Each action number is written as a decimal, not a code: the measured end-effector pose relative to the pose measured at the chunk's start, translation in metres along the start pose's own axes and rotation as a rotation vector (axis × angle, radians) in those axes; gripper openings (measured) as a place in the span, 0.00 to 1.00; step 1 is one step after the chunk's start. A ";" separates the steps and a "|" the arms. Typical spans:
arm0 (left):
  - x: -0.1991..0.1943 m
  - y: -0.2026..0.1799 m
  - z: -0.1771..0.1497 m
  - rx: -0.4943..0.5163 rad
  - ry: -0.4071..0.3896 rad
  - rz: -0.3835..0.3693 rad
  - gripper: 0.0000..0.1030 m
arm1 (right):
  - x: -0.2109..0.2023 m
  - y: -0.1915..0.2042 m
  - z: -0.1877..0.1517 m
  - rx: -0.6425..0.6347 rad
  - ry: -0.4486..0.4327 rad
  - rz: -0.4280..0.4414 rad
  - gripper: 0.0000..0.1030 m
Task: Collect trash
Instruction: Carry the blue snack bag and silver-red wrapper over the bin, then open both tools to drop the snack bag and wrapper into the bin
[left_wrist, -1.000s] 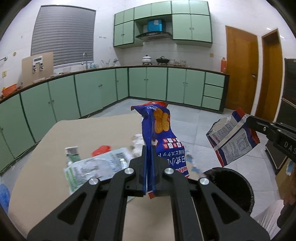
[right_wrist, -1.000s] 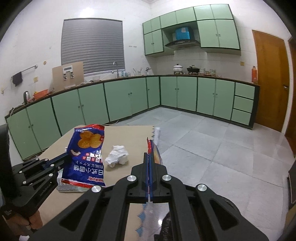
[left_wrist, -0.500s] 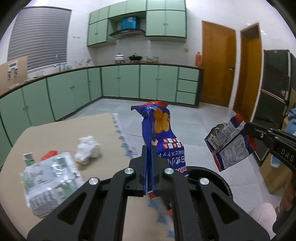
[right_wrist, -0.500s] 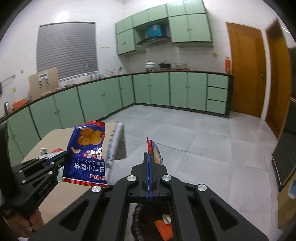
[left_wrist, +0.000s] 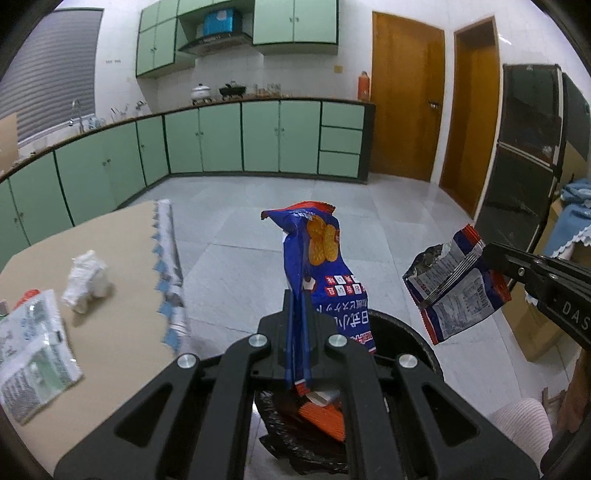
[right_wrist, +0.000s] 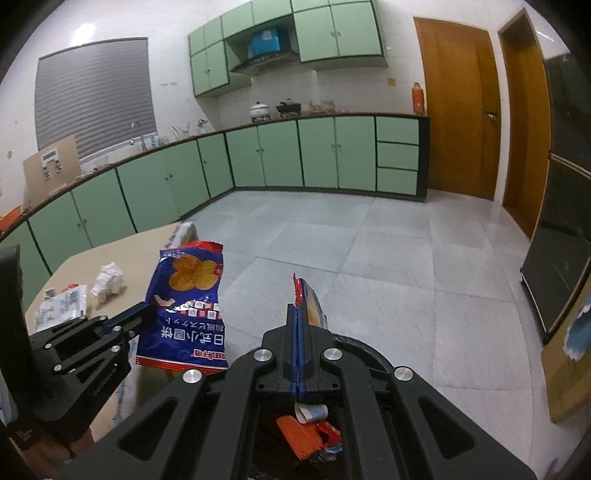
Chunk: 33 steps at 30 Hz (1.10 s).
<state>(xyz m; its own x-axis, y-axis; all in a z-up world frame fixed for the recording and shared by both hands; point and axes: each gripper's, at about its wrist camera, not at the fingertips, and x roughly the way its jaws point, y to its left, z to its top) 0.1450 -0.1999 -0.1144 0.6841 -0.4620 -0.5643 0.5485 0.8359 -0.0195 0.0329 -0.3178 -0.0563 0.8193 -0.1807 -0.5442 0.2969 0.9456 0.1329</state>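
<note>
A blue cracker bag (left_wrist: 327, 284) is clamped upright in the left gripper (left_wrist: 298, 343), and a torn snack wrapper (left_wrist: 452, 284) is pinched in the right gripper (right_wrist: 297, 354). Both are held above a black-lined trash bin (left_wrist: 413, 343) beside the table (left_wrist: 110, 332), where a crumpled tissue (left_wrist: 86, 280) lies.

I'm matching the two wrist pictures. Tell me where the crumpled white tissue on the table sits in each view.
Left wrist view: crumpled white tissue at the left, on the tan table, beside the green-and-white wrapper.
Right wrist view: the tissue at mid-left on the table, left of the blue cracker bag held by the left claw.
Shared landmark: the black trash bin below the claws.
</note>
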 end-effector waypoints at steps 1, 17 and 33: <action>0.003 -0.002 0.000 0.004 0.005 -0.002 0.03 | 0.002 -0.003 -0.001 0.005 0.006 -0.004 0.01; 0.060 -0.024 -0.004 0.025 0.108 -0.030 0.06 | 0.044 -0.031 -0.014 0.060 0.100 -0.035 0.01; 0.059 -0.013 0.002 -0.018 0.103 -0.033 0.31 | 0.056 -0.033 -0.015 0.090 0.120 -0.048 0.32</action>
<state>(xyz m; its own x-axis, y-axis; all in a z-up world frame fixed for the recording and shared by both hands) 0.1793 -0.2390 -0.1459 0.6122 -0.4575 -0.6449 0.5607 0.8263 -0.0538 0.0618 -0.3555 -0.1034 0.7406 -0.1863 -0.6457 0.3809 0.9079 0.1750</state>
